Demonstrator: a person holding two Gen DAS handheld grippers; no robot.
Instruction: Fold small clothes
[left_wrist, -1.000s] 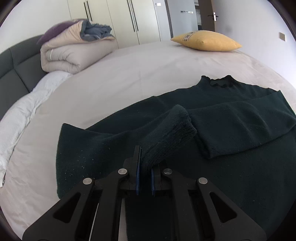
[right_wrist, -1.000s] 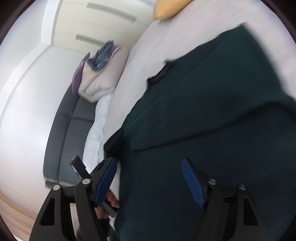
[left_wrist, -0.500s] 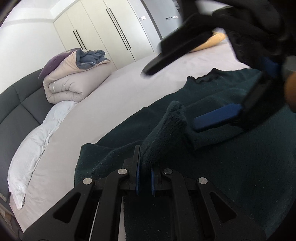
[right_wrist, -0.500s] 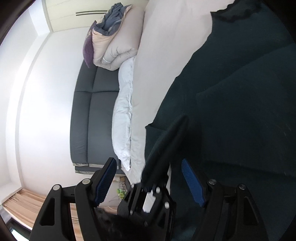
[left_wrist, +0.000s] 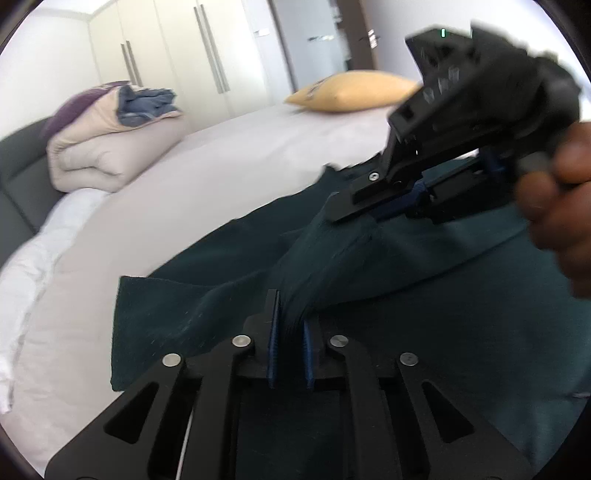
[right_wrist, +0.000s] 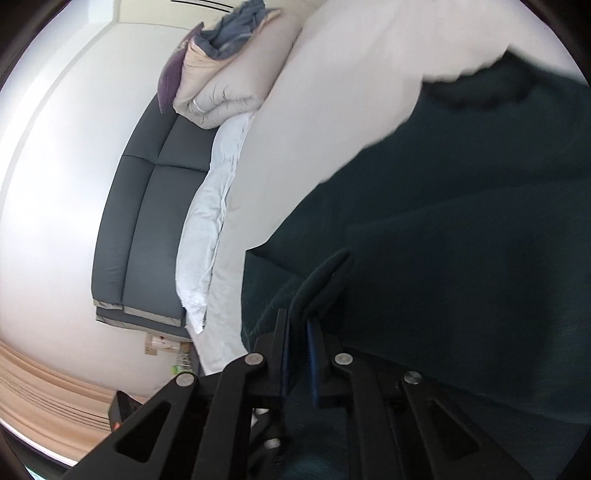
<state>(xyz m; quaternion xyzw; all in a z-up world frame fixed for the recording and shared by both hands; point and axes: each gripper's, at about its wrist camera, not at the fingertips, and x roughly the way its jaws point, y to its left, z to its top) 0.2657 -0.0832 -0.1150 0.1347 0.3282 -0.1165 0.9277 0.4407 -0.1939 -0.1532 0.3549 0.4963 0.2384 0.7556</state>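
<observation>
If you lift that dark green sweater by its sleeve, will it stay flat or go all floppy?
Probably floppy: the sleeve already sags between the left gripper and right gripper, both pinching it. The sweater looks thick and fuzzy, so it likely won't slip out. The rest would likely drag along the bed.

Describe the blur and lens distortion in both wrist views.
Left wrist view: the right tongs and the hand holding them are smeared by motion, the wardrobe doors bow from the fisheye, and the left tongs are sharp. Right wrist view: the sweater neckline is blurred, the scene is tilted sideways, and the grey headboard curves with the lens.
</observation>
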